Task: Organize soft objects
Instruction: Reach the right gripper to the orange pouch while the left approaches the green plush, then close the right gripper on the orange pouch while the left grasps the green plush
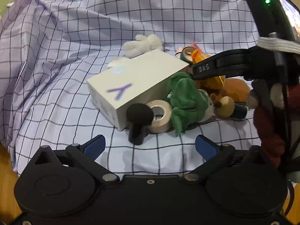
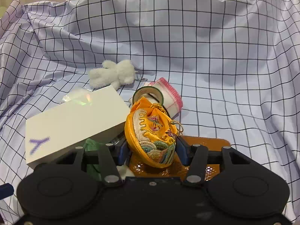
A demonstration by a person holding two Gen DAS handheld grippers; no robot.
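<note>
A yellow embroidered pouch (image 2: pixel 150 140) sits between the blue pads (image 2: pixel 122 151) of my right gripper (image 2: pixel 151 150), which press on both its sides; it rests over an orange padded envelope (image 2: pixel 206 144). In the left wrist view the right gripper's black finger (image 1: pixel 204 68) reaches into the pile from the right. My left gripper (image 1: pixel 150 144) hangs open above bare cloth, just in front of the pile and holding nothing. A green plush (image 1: pixel 185 97) lies beside the white box (image 1: pixel 135 82). Behind the box lies a white plush bear (image 1: pixel 142 45) (image 2: pixel 112 74).
A beige tape roll (image 1: pixel 161 116) and a black foam-headed mic (image 1: pixel 139 115) lean at the box's near corner. A wooden mushroom (image 1: pixel 226 106), a green-rimmed tape roll (image 2: pixel 148 93) and a pink-edged white bundle (image 2: pixel 172 97) crowd the pile. Checked cloth (image 2: pixel 225 56) covers everything.
</note>
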